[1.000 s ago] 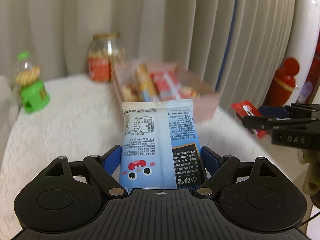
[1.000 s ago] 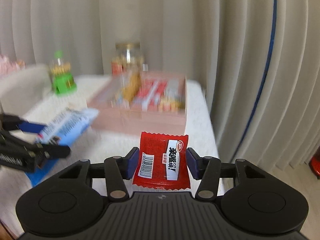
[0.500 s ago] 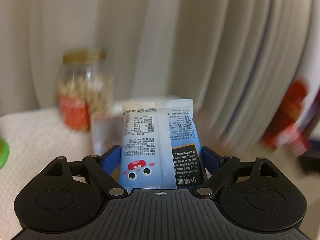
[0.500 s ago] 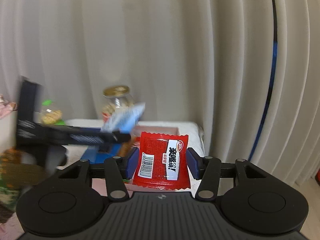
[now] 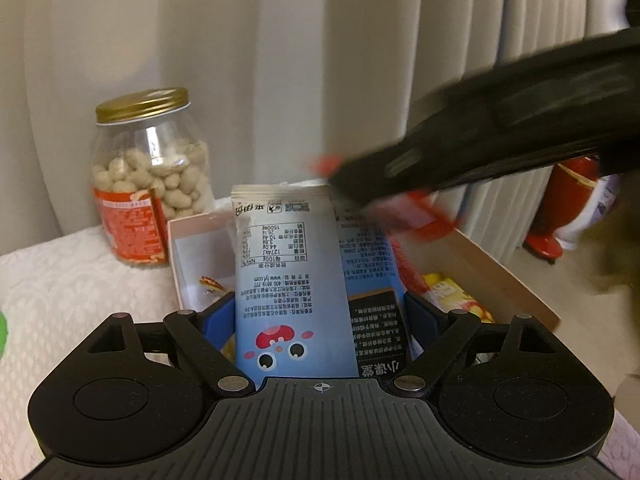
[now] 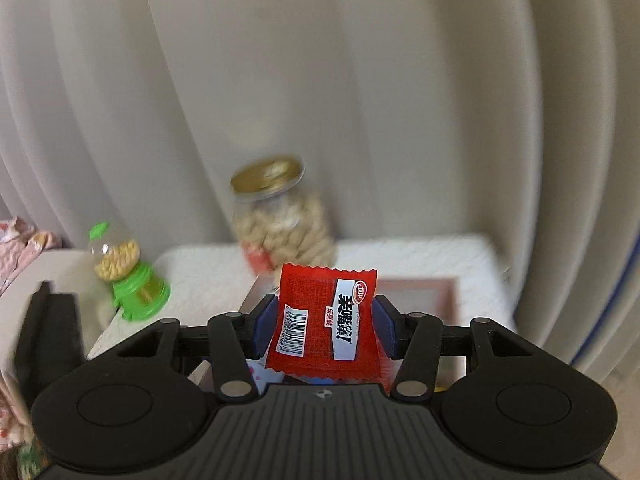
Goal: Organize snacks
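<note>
My left gripper (image 5: 320, 316) is shut on a tall blue and white snack bag (image 5: 296, 280), held upright over the near left part of the pink snack box (image 5: 508, 280). My right gripper (image 6: 324, 326) is shut on a small red snack packet (image 6: 326, 316), held above the same box (image 6: 416, 286). In the left wrist view the right gripper (image 5: 400, 204) crosses in from the upper right as a dark blur, its red packet (image 5: 416, 216) hanging over the box's far end. Yellow and red packets (image 5: 452, 296) lie inside the box.
A peanut jar (image 5: 150, 178) with a gold lid stands behind the box's left corner. A green toy gumball dispenser (image 6: 128, 276) stands further left on the white textured table cover (image 5: 60, 292). Pale curtains hang close behind. A red object (image 5: 568, 208) stands on the floor at right.
Both grippers have moved in over the pink box, each keeping its snack. The right gripper has swung across above the box's far end, and the jar looms closer in both views.
</note>
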`<state>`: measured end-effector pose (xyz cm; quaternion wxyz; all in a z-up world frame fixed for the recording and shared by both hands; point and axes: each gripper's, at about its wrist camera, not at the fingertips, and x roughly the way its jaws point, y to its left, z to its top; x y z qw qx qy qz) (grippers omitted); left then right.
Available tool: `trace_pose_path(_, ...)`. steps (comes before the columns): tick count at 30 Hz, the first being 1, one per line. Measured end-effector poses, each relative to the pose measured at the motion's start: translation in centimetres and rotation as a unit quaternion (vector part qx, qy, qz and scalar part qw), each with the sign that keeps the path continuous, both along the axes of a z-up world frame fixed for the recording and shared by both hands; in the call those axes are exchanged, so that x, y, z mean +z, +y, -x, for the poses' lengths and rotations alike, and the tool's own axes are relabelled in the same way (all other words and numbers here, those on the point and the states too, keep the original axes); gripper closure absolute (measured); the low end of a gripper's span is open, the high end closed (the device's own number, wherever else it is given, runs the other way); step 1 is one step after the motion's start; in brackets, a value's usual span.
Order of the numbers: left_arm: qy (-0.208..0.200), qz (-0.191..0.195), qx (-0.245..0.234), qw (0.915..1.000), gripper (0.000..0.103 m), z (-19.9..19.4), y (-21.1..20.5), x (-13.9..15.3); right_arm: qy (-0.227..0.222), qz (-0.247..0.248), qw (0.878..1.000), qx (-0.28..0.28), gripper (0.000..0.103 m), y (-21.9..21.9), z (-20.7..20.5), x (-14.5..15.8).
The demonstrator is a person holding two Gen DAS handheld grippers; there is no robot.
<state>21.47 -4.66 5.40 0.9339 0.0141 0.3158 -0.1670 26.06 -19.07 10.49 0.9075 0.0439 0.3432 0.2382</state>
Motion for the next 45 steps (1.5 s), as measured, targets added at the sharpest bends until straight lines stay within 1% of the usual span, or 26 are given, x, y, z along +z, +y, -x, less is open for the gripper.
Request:
trace_pose_path(1,0.000,0.002,-0.002,1.0000,0.015,0.3,0.2,0.1,0.016,0.011,1.000,-0.001,0.052,0.8,-0.9,-0.7)
trace_pose_path(3,-0.003,0.010,-0.001,0.9999,0.018,1.2,0.8,0.4,0.031,0.039,0.999,-0.013,0.052,1.7,-2.0,-2.2)
trace_pose_path(4,-0.005,0.016,0.001,0.9999,0.018,1.6,1.2,0.5,0.036,0.042,0.998,-0.017,0.050,1.9,-2.3,-2.7)
trace_pose_path(6,-0.009,0.026,0.008,0.9996,0.018,2.5,1.8,0.9,0.048,0.031,0.998,-0.023,0.046,1.4,-2.3,-3.3)
trace_pose_path(9,-0.014,0.043,0.015,0.9989,0.018,3.2,2.5,1.3,0.063,0.009,0.998,-0.030,0.043,0.0,-1.7,-3.2)
trace_pose_path(10,-0.016,0.044,0.018,0.9987,0.019,3.5,2.7,1.5,0.064,0.006,0.997,-0.032,0.039,-0.4,-1.3,-2.8)
trace_pose_path(11,-0.017,0.047,0.023,0.9985,0.020,3.9,3.0,1.8,0.062,0.002,0.998,-0.033,0.035,-0.6,-1.1,-2.5)
trace_pose_path(12,-0.018,0.051,0.030,0.9981,0.023,4.1,3.3,2.0,0.056,-0.003,0.998,-0.035,0.033,-0.9,-0.8,-2.1)
trace_pose_path(15,-0.029,0.072,0.061,0.9951,0.023,6.1,4.5,3.2,0.033,-0.005,0.998,-0.043,0.031,-2.0,1.3,-0.3)
trace_pose_path(18,-0.039,0.099,0.090,0.9903,0.023,9.3,5.7,4.3,-0.001,0.018,0.998,-0.058,0.028,-2.6,4.3,1.1)
trace_pose_path(20,-0.029,0.105,0.106,0.9884,0.023,11.3,6.0,4.3,-0.020,0.033,0.997,-0.066,0.025,-2.8,6.6,1.4)
trace_pose_path(22,-0.009,0.095,0.134,0.9865,0.023,13.4,5.7,3.6,-0.028,0.046,0.996,-0.067,0.025,-3.0,9.2,1.0)
trace_pose_path(25,0.024,0.056,0.170,0.9835,0.024,16.1,4.4,1.3,-0.024,0.056,0.996,-0.063,0.023,-3.3,12.5,-0.6)
trace_pose_path(27,0.033,0.040,0.177,0.9828,0.024,17.2,3.5,-0.5,-0.013,0.063,0.996,-0.061,0.022,-3.4,14.2,-2.3)
trace_pose_path(29,0.041,0.023,0.178,0.9829,0.024,17.2,2.8,-1.9,-0.001,0.070,0.995,-0.067,0.022,-3.4,15.3,-4.1)
trace_pose_path(32,0.047,0.001,0.176,0.9832,0.024,16.0,1.9,-3.5,0.010,0.088,0.993,-0.080,0.022,-3.1,15.9,-6.9)
trace_pose_path(35,0.032,-0.042,0.172,0.9837,0.022,16.0,0.7,-4.2,0.015,0.110,0.990,-0.086,0.022,-2.6,16.0,-9.1)
trace_pose_path(36,0.030,-0.045,0.174,0.9833,0.020,15.7,0.5,-4.3,0.021,0.114,0.990,-0.086,0.022,-2.5,15.9,-9.7)
trace_pose_path(37,0.028,-0.044,0.176,0.9830,0.019,15.7,0.6,-4.4,0.011,0.116,0.989,-0.086,0.021,-2.4,16.1,-10.0)
trace_pose_path(39,0.024,-0.043,0.180,0.9824,0.018,15.5,0.6,-4.5,0.008,0.121,0.989,-0.089,0.019,-2.5,16.4,-10.0)
trace_pose_path(41,0.023,-0.046,0.184,0.9816,0.017,15.2,0.5,-4.6,0.013,0.125,0.987,-0.102,0.009,-2.8,16.6,-10.1)
trace_pose_path(43,0.021,-0.047,0.184,0.9815,0.017,15.0,0.5,-4.7,0.022,0.120,0.985,-0.119,0.003,-3.2,16.5,-10.2)
trace_pose_path(45,0.021,-0.045,0.181,0.9823,0.017,15.2,0.6,-4.7,0.028,0.115,0.986,-0.120,0.000,-3.5,16.4,-10.2)
